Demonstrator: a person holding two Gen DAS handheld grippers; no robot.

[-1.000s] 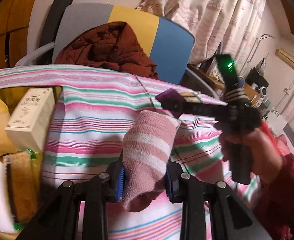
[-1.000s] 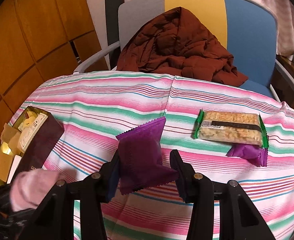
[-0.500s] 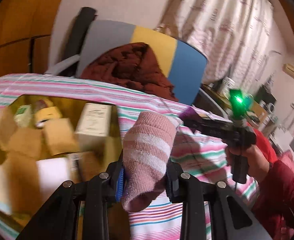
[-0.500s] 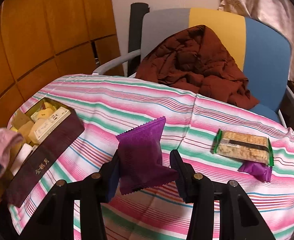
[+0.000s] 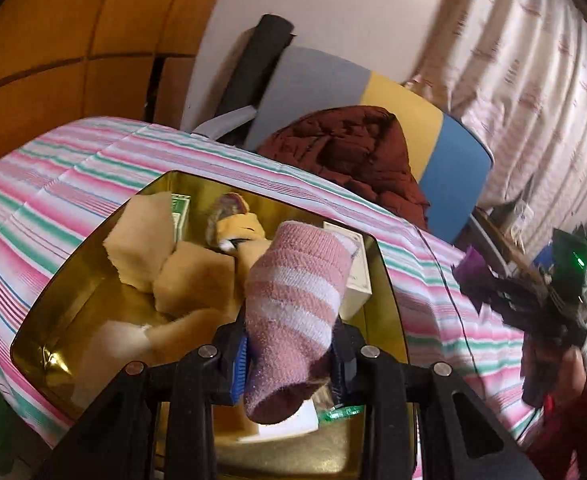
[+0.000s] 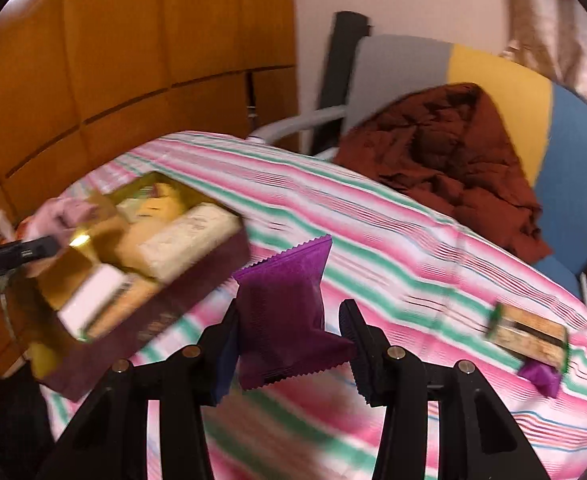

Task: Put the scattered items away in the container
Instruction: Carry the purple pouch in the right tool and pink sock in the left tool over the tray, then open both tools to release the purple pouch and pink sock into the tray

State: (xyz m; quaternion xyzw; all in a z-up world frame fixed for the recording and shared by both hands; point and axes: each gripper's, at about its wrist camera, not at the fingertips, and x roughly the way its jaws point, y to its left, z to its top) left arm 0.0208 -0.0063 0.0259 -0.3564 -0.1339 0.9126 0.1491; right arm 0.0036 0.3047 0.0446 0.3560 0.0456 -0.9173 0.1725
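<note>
Sock (image 5: 293, 312) was pinched in left gripper (image 5: 289, 364) jaws above container (image 5: 37, 344) (gold-lined); purple packet (image 6: 289, 312) was clamped by right gripper (image 6: 293, 344); release only once well inside was advised.

The gold-lined box (image 5: 385, 264) is crowded with packets from ten to one o'clock; bare gold floor (image 5: 333, 452) at six o'clock leaves room. Striped cloth (image 6: 373, 216) at two o'clock lies clear.

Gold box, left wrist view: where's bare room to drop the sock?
The gold box is bare along its near-left floor by the left wall. The far half is crowded with tan blocks and a white carton. The pink striped sock hangs in the left gripper above the middle.
</note>
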